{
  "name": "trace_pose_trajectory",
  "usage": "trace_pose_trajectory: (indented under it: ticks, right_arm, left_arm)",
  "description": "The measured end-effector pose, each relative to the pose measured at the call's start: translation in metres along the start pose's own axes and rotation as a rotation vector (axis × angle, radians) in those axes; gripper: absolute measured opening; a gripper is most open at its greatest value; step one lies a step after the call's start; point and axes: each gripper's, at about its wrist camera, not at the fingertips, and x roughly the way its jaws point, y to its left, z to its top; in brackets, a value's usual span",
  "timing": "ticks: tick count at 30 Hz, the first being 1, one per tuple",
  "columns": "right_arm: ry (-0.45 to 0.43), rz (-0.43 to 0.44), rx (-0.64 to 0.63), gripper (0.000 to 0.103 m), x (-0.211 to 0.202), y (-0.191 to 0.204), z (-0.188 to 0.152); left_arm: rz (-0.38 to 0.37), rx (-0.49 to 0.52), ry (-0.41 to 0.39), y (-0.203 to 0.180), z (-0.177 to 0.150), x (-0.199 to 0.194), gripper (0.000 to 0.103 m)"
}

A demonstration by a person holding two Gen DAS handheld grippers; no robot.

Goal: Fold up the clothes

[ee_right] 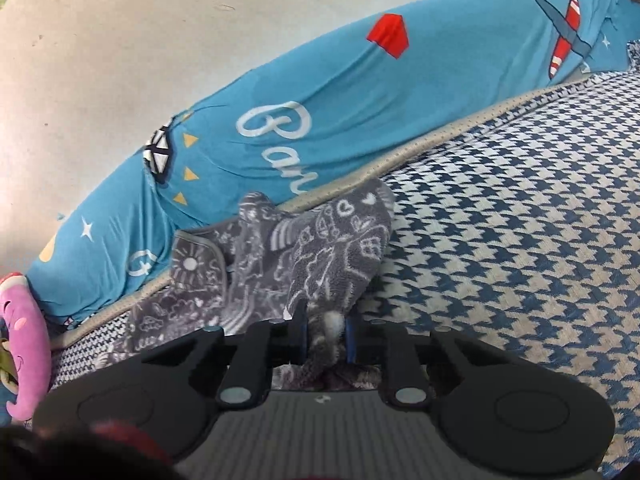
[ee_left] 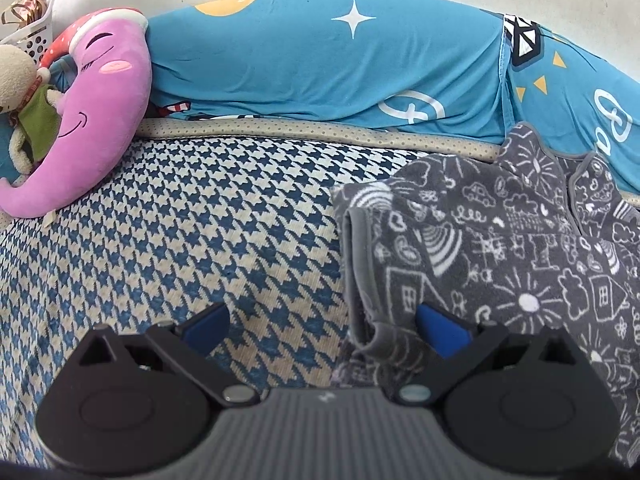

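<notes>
While right tongs [ee_right: 326, 340] pinched the grey garment [ee_right: 320, 256], left tongs [ee_left: 324, 324] gaped wide, empty. Fold barely begun; most still lay rumpled on the bed [ee_left: 180, 220]

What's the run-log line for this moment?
left hand-held gripper: open, at hem | right hand-held gripper: shut on grey doodle-print fleece garment | surface: blue houndstooth mat

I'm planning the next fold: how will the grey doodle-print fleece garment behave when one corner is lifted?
Probably floppy: the grey doodle-print fleece garment sags in folds from where the right gripper pinches it. Likely light, since a bunched corner carries it. Its fuzzy pile should grip the pads rather than slip.
</notes>
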Motion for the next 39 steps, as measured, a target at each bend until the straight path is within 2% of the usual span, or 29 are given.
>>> trace_pose_trajectory:
  ticks: [15, 22, 28, 31, 35, 39]
  right_arm:
    - [-0.057, 0.078, -0.135, 0.017, -0.012, 0.081, -0.013]
    - [-0.084, 0.128, -0.268, 0.017, -0.009, 0.136, -0.03]
    - [-0.101, 0.156, -0.465, 0.017, 0.006, 0.191, -0.063]
    - [-0.073, 0.179, -0.565, 0.021, 0.019, 0.212, -0.083]
    - [-0.009, 0.229, -0.61, 0.025, 0.039, 0.225, -0.104]
    - [0.013, 0.279, -0.61, 0.026, 0.044, 0.229, -0.112]
  left_arm:
    - [0.004, -0.027, -0.02, 0.024, 0.003, -0.011, 0.103]
    - [0.031, -0.054, -0.026, 0.045, 0.004, -0.014, 0.103]
    - [0.047, -0.087, -0.022, 0.069, 0.005, -0.014, 0.103]
    - [0.051, -0.116, -0.018, 0.082, 0.006, -0.014, 0.103]
    - [0.045, -0.145, -0.012, 0.093, 0.007, -0.014, 0.103]
    - [0.054, -0.157, -0.016, 0.1, 0.008, -0.014, 0.103]
